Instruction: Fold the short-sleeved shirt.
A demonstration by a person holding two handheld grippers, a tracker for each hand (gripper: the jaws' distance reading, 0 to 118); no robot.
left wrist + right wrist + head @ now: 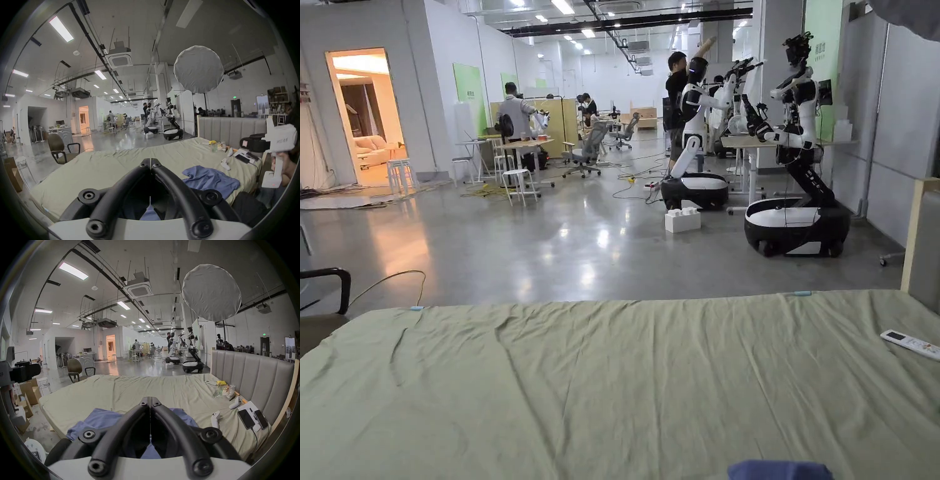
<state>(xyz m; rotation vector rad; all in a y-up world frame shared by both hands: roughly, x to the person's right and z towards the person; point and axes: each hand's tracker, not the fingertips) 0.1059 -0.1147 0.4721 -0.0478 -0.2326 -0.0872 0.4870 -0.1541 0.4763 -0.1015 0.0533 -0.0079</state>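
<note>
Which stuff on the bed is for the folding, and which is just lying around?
For the folding:
- shirt, blue and crumpled
- bed, to fold on
- left gripper, jaws closed
- right gripper, jaws closed

Just lying around:
- remote
- phones
- game controllers
- snack bags

The pale green bed sheet (pixel 612 387) is matt woven cloth, creased in long wrinkles. The crumpled blue short-sleeved shirt (pixel 211 178) looks like soft, dull cotton. Matt black rubbery tubing covers the left gripper (pixel 151 160) and the right gripper (pixel 150 400), with dark metal bolts at the joints. The grey padded headboard (pixel 253 369) looks like smooth fabric. The grey concrete floor (pixel 581 244) is polished and glossy.
</note>
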